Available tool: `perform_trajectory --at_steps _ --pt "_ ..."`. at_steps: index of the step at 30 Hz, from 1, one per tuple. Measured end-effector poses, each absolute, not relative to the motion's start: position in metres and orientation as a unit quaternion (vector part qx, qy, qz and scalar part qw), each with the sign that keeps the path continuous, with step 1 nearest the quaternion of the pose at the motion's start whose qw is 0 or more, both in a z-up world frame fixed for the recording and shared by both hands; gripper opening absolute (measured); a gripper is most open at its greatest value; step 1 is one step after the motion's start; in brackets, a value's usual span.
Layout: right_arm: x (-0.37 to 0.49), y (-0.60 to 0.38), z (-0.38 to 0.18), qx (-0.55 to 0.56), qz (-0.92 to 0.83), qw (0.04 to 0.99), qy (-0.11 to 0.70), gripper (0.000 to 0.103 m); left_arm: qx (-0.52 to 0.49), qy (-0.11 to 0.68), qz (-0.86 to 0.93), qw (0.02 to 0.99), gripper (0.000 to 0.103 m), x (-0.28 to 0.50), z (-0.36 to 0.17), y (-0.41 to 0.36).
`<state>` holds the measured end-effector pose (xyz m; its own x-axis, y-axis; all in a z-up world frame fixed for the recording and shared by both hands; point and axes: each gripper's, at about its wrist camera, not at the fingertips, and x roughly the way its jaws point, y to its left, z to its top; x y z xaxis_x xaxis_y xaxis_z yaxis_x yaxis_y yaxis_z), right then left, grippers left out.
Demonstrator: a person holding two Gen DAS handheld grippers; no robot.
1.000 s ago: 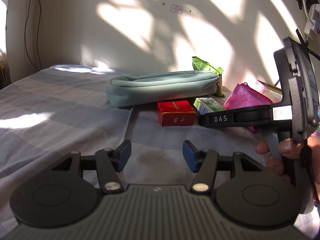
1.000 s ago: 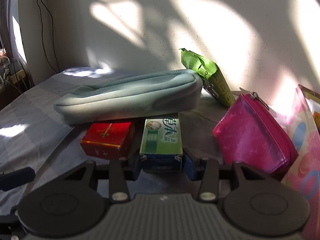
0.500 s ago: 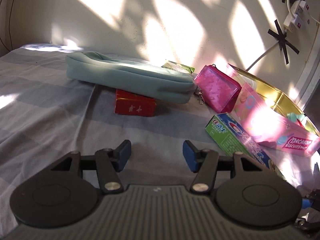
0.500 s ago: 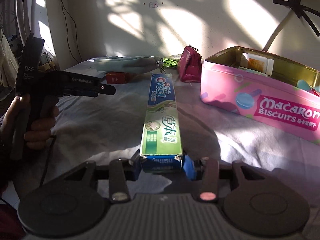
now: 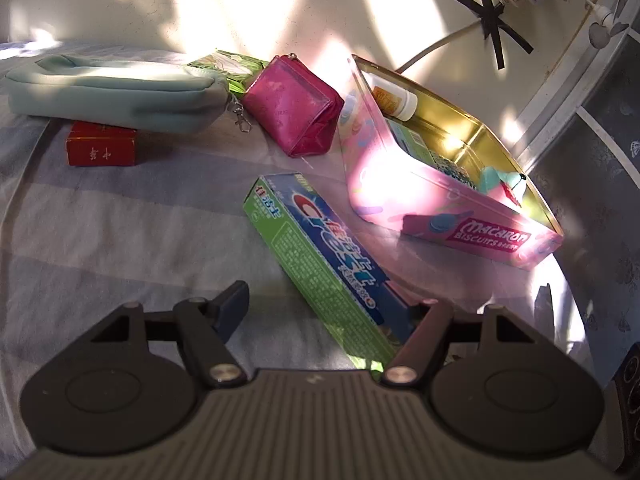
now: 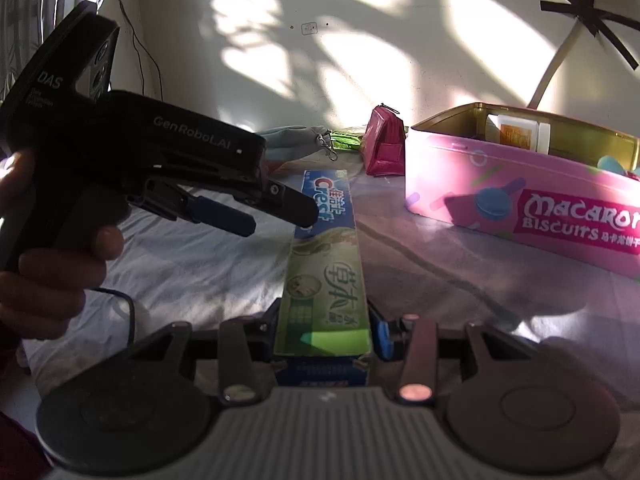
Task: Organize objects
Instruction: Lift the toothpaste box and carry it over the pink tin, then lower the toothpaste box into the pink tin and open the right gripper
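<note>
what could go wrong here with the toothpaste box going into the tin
The right gripper clamps the toothpaste box only at its near end, so the long free end may sag or twist. The left gripper, jaws opening around that box, could knock it askew. The biscuit tin already holds items, so fit looks tight.

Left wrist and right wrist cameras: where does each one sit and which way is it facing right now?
Left wrist: on the left gripper, tilted down at the bed; its jaws are opening, the toothpaste box between them untouched. No hand shows.
Right wrist: on the right gripper, looking along the box it clamps toward the wall; the left gripper and the hand holding it show.
Shared: the toothpaste box, biscuit tin, pink pouch.
</note>
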<state>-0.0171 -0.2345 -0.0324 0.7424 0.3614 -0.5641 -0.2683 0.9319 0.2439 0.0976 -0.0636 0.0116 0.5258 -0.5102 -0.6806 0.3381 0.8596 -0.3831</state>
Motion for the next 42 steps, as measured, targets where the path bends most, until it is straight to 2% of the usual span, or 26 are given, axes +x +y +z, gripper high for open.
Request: perform_trajectory --at_steps 3,5,6,7,12,17,21,32,35,37,42 --pt "-0.007 -0.278 -0.046 0.262 0.216 0.876 0.341 0.04 -0.128 0.436 -0.259 0.853 0.078 0.101 0.009 -0.068" --pt "-0.008 -0.292 -0.053 0.307 0.229 0.86 0.338 0.04 -0.135 0.439 -0.263 0.849 0.074 0.103 0.008 -0.074" --pt "-0.009 -0.292 -0.052 0.302 0.229 0.861 0.339 0.04 -0.133 0.44 -0.263 0.848 0.063 0.104 0.007 -0.078" --pt "-0.011 -0.288 -0.051 0.284 0.226 0.868 0.338 0.04 -0.132 0.443 -0.269 0.845 0.056 0.105 0.006 -0.082" --pt "-0.02 -0.282 -0.035 0.236 0.203 0.901 0.302 0.04 -0.12 0.418 -0.291 0.852 0.05 0.107 0.034 -0.099" --pt "-0.02 -0.298 0.006 0.199 0.166 0.942 0.214 0.04 -0.071 0.336 -0.343 0.874 0.05 0.114 0.092 -0.136" --pt "0.003 -0.312 0.028 0.153 0.095 0.969 0.171 0.04 -0.048 0.29 -0.368 0.882 0.051 0.141 0.108 -0.173" --pt "0.089 -0.358 0.006 0.116 -0.005 0.973 0.201 0.04 -0.072 0.338 -0.362 0.865 0.052 0.225 0.075 -0.244" --pt "0.102 -0.364 0.0 0.107 -0.03 0.972 0.205 0.041 -0.06 0.347 -0.357 0.865 0.051 0.233 0.067 -0.256" --pt "0.105 -0.368 -0.002 0.099 -0.051 0.973 0.201 0.045 -0.048 0.347 -0.346 0.87 0.052 0.233 0.064 -0.261" --pt "0.098 -0.375 -0.002 0.113 -0.058 0.973 0.194 0.045 0.01 0.323 -0.293 0.9 0.052 0.215 0.065 -0.259"
